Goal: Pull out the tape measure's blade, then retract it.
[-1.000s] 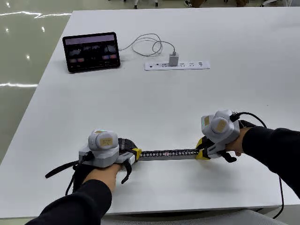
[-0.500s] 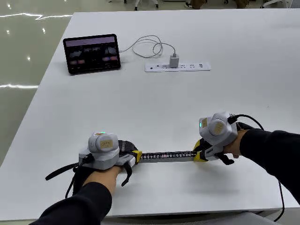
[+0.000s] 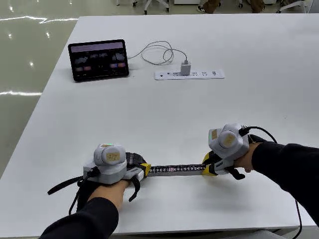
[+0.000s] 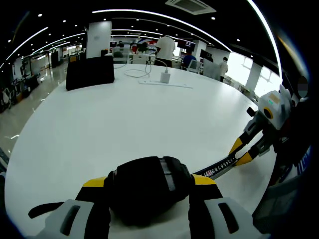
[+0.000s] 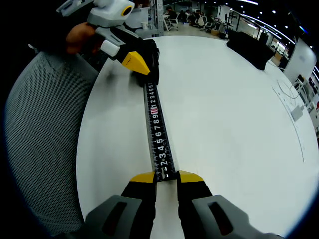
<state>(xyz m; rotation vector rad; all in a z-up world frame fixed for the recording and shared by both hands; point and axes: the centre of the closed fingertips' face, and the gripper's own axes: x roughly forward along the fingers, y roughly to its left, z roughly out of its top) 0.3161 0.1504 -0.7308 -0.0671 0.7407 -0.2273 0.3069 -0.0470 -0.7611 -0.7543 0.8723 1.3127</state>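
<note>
Left hand-held gripper [image 3: 142, 169]: clamped on tape measure case [image 4: 149, 186], close to the near edge of the tabletop [image 3: 174, 114].
Right hand-held gripper [image 5: 167, 177]: jaws pinched together on the end of the blade [image 5: 157, 134].
Blade: drawn out, lying flat between both grippers, roughly parallel to the near edge.
Open room: bare tabletop beyond; tablet [image 3: 98, 59] and power strip [image 3: 188, 74] well apart, far side.

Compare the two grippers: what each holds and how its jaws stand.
The left gripper clamps the black tape measure case; the right gripper pinches the blade by its end. The left gripper's jaws stand wide around the case; the right gripper's are almost together on the thin blade. Both have yellow tips and sit low over the white table.
</note>
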